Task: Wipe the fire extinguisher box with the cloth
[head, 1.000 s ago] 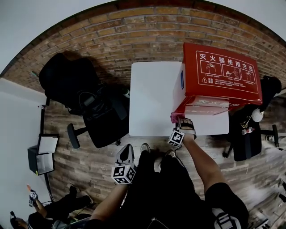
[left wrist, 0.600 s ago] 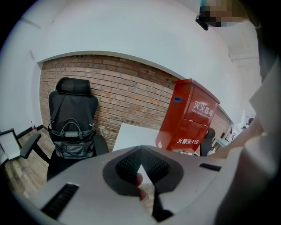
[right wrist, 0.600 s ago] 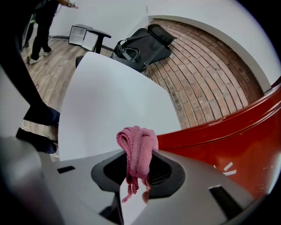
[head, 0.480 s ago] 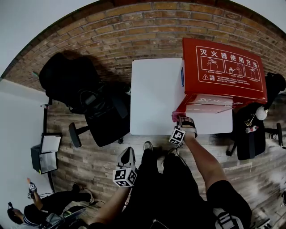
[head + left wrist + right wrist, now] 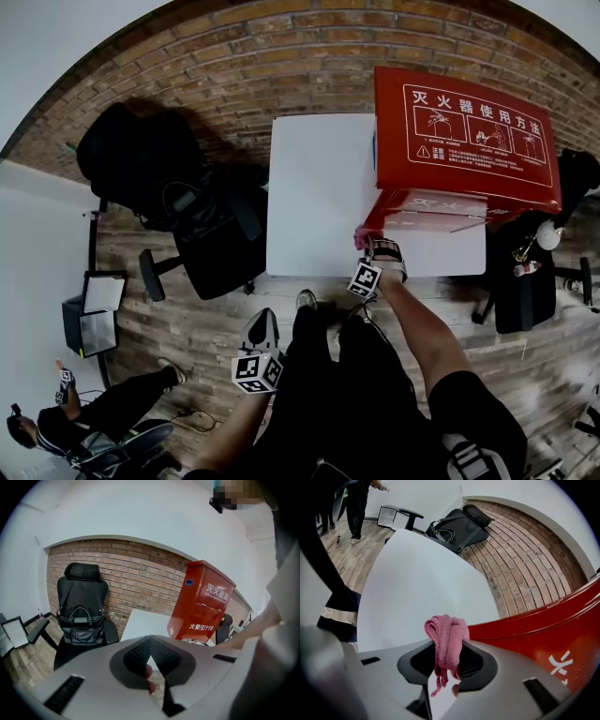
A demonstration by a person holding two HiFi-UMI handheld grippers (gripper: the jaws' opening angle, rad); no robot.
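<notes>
Right gripper [image 5: 369, 251] is clamped on the pink cloth [image 5: 361, 240]. In the right gripper view the cloth [image 5: 446, 639] is bunched between the 2 jaws, loose ends hanging below. The cloth sits at the near lower corner of the red fire extinguisher box [image 5: 459, 141], on the corner facing the bare part of the table. It looks touching or just beside the box; contact can't be confirmed. The right gripper view shows the red wall of the box [image 5: 543, 634] close beside the right gripper [image 5: 447, 660].

Left gripper [image 5: 264, 323] is well apart from the box, low by the person's legs. Its jaws are together with nothing between them, so it is idle [image 5: 150, 654].

The box stands upright on the white table [image 5: 314, 197], filling 1 end, lid closed, instruction panel on top.

Progress, as a judgement: cloth is picked up and brought to the box, so wiping is at or near its start on that lower corner. No streaks or wet marks show, so what's already cleaned can't be told. Top panel, front and sides look left to do.

A black chair with a bag [image 5: 202, 230] stands on the far side of the table from the box.
</notes>
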